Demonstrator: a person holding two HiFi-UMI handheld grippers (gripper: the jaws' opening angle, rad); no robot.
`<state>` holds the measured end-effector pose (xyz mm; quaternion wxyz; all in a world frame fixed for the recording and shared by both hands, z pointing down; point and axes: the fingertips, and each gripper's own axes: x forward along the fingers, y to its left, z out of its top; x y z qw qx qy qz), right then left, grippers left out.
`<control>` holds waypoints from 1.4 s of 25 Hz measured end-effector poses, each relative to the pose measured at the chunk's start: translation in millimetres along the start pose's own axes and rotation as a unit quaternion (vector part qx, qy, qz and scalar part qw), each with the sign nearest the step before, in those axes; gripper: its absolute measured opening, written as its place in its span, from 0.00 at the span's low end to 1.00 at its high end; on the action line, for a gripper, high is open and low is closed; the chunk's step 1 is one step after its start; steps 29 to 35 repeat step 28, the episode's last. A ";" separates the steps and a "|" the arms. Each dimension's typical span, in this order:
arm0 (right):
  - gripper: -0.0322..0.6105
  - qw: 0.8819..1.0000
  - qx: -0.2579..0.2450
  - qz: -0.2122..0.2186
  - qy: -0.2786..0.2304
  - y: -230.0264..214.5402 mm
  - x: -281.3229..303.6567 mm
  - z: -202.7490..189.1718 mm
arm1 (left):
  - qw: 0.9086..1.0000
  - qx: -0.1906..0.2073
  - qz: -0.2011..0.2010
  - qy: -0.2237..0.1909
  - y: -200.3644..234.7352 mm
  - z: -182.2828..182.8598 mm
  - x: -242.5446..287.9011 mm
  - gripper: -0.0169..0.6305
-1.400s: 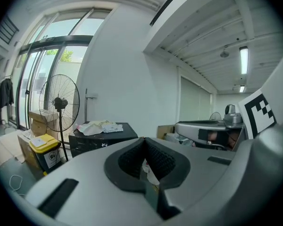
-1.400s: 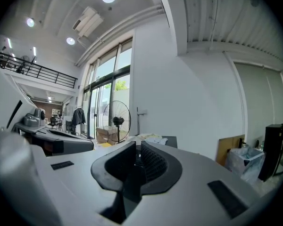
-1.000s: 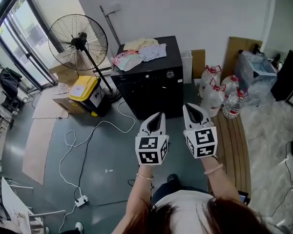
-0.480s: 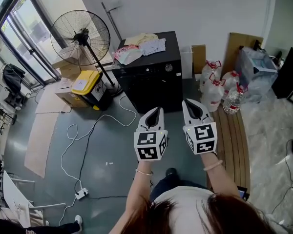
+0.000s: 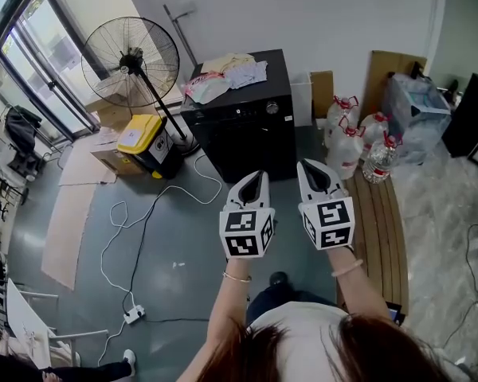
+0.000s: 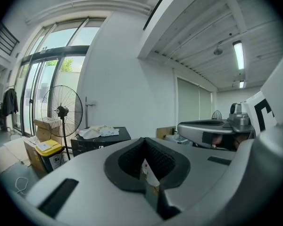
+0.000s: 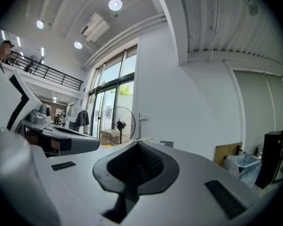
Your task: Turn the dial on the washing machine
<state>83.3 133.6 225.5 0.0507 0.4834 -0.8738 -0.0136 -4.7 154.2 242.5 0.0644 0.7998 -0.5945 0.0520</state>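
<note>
Black fan [image 5: 131, 54] beside washer [image 5: 243, 138] (clothes [image 5: 223, 74] atop)

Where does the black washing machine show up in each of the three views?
Head view: washing machine in the upper centre, against the wall.
Left gripper view: low and left of centre, small and far off.
Right gripper view: only a sliver at centre, mostly hidden.
Shared landmark: the standing fan, left of the machine in every view.

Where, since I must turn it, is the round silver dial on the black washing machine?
Head view, upper centre: the round silver dial sits at the right end of the black washing machine's control strip.
</note>
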 end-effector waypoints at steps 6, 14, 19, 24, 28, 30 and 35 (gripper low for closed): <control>0.09 1.000 0.000 0.002 -0.002 2.4 -6.8 0.6 | 1.000 0.001 -0.001 0.001 -6.2 -0.5 -8.2 0.05; 0.09 1.000 -0.001 0.004 -0.004 2.8 -12.1 1.0 | 1.000 0.000 0.000 0.005 -9.6 -3.0 -14.7 0.05; 0.09 1.000 0.001 0.003 -0.003 2.3 -12.9 0.3 | 1.000 0.001 -0.003 0.005 -11.2 -2.7 -14.2 0.05; 0.09 1.000 0.001 0.002 -0.001 1.0 -8.9 -1.1 | 1.000 0.002 -0.006 0.006 -10.8 -3.6 -9.6 0.05; 0.09 1.000 0.000 0.002 0.000 0.1 -5.8 -2.6 | 1.000 0.001 -0.006 0.006 -10.5 -4.6 -6.0 0.05; 0.09 1.000 0.000 0.002 0.000 0.1 -5.8 -2.6 | 1.000 0.001 -0.006 0.006 -10.5 -4.6 -6.0 0.05; 0.09 1.000 0.000 0.002 0.000 0.1 -5.8 -2.6 | 1.000 0.001 -0.006 0.006 -10.5 -4.6 -6.0 0.05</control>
